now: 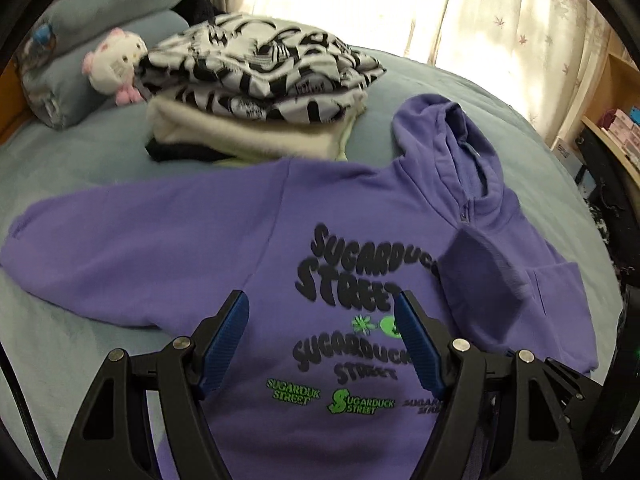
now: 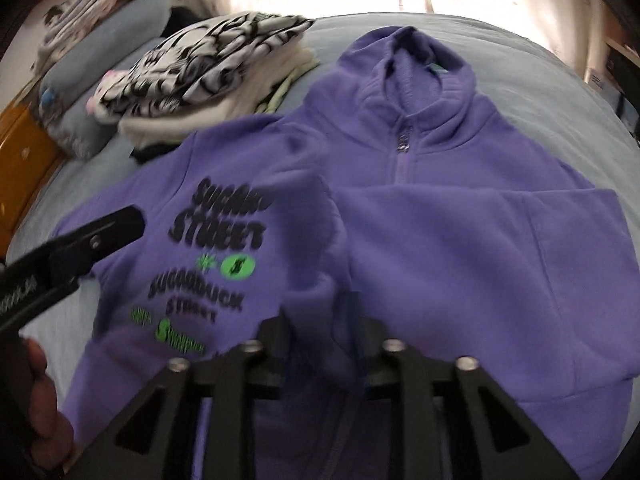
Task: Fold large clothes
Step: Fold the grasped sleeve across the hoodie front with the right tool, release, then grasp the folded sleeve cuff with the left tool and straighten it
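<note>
Looking along our left gripper (image 1: 320, 312), jaws apart and empty, we see the purple hoodie (image 1: 340, 216) flat on the bed (image 1: 80, 160), its unfolded sleeve (image 1: 132, 236) stretching left; whether our right gripper (image 2: 324, 320) clamps the folded-over cloth, we cannot tell.

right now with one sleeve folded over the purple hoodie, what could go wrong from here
The folded sleeve lies loose and rumpled across the purple hoodie, so it may slide back when the next fold lifts the body. The stack of folded clothes sits right at the hoodie's shoulder, so swinging the spread sleeve could nudge it.
</note>
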### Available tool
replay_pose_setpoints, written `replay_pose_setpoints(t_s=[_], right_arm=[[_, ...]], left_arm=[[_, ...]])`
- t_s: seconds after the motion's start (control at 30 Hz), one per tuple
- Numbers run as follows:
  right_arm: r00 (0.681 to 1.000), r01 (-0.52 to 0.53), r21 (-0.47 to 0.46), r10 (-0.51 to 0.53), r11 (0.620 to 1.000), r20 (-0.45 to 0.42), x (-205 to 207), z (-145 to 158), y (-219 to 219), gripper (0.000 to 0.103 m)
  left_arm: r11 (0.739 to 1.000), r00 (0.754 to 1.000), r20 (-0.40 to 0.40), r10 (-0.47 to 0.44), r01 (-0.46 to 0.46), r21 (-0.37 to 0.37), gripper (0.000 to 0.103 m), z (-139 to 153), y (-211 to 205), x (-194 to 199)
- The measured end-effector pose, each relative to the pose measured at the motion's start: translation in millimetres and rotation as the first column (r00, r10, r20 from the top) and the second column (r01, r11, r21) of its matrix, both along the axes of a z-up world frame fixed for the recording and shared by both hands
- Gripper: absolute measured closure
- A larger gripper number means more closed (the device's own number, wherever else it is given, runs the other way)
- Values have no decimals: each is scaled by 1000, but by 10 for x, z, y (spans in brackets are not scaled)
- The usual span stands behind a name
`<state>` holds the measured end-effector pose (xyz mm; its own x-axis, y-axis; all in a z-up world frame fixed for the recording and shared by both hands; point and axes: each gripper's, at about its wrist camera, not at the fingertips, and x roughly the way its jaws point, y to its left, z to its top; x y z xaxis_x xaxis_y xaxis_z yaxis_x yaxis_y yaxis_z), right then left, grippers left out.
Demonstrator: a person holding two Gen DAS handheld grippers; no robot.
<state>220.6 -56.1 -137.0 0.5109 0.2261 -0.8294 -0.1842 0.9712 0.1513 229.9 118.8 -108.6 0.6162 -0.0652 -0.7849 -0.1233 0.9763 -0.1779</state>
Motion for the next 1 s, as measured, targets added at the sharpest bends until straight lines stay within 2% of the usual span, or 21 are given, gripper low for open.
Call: replay_pose_setpoints(t_s=[0.03,0.13,0.33,0.53,0.57,0.6,0.63,0.67,0.7,0.77,0.9,1.0], right_arm=[[1000,-6,-6,6,1000,7,-33,11,0,57],[1000,-8,25,8,1000,12,-176,102,-113,47],[999,42,147,-42,988,-2,-483,217,-500,47],[992,129,215,-126,968,-30,-810,94,-878,47],[990,142,228,-137,963,-39,-841,67,-928,47],[987,159,241,-152,957,-49,-878,37,-987,47],[984,177,250,-168,952,-60,-908,10,-1043,47],[980,196,255,-184,947,-73,-924,-8,-1096,47],[977,209,260,-195,943,-82,-916,-12,-1122,47],[974,225,269,-211,936,-80,-916,12,-1207,47],[969,242,225,-245,944,-17,-878,179,-1383,47],[959,270,219,-282,938,26,-834,311,-1555,47]], left_arm=[[1000,1000,-4,-9,9,-12,29,-20,-11,-24],[998,999,-2,-44,43,-54,29,-44,-52,-21],[963,991,-7,-137,131,-234,29,-132,-190,-6],[947,983,-66,-173,147,-286,29,-358,-313,118],[948,982,-76,-175,147,-284,29,-392,-347,150],[950,980,-84,-178,149,-276,39,-413,-391,179],[949,978,-87,-188,158,-272,68,-429,-422,201],[945,972,-98,-215,182,-273,82,-447,-485,235],[945,968,-105,-226,192,-264,90,-446,-533,254],[954,968,-53,-245,231,-189,93,-293,-679,273],[949,947,99,-305,310,-48,95,197,-937,305],[954,935,199,-293,299,0,95,470,-940,352]])
